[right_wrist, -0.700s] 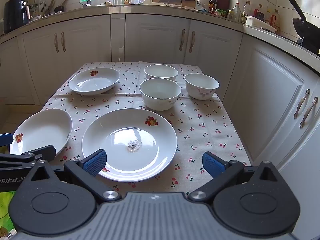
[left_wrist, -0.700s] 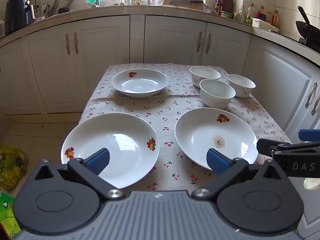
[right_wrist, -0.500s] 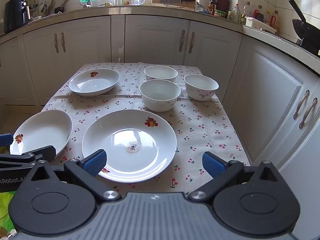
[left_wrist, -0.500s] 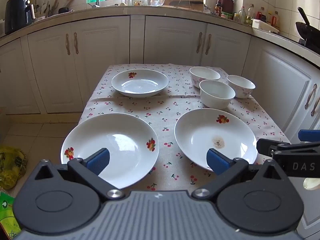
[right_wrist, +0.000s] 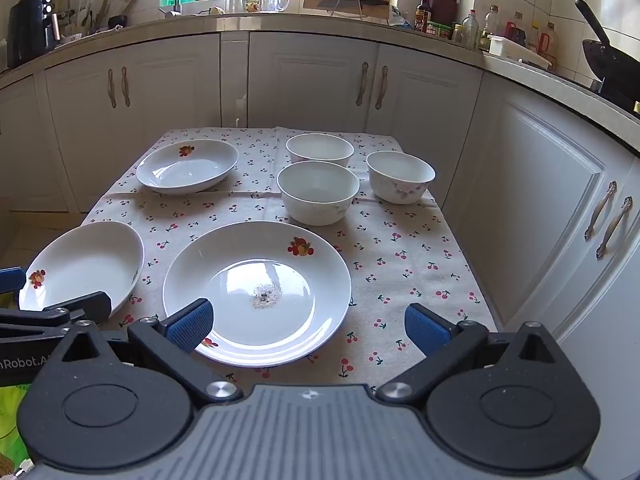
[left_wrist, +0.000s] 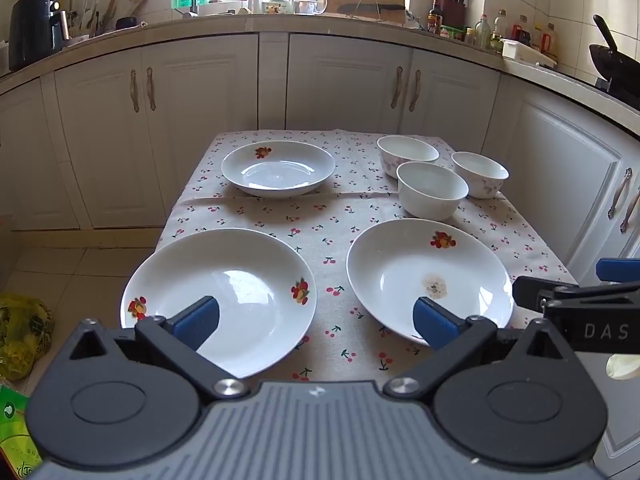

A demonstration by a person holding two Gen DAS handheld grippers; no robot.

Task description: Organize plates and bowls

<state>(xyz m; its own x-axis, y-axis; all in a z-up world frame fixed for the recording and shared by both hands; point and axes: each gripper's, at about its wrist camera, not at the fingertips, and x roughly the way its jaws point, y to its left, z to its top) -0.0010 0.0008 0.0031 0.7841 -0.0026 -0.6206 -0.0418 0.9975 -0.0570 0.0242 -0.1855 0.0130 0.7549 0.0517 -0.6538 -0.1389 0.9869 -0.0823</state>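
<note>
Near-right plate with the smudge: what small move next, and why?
Probably ease the right tool, open and empty, forward over the near rim of the smudged plate to grip it. It lies directly ahead; the left tool, also open, faces the other near plate.

A cherry-print tablecloth covers the table, bearing three plates and three bowls.

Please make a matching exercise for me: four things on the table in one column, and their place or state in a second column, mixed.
Things:
1. stained plate
2. far plate
3. near-left plate
4. three bowls

Places or states:
A. back left of the table
B. grouped at the back right
C. front right, mark in its middle
D. front left corner

Pairs: 1-C, 2-A, 3-D, 4-B
</note>
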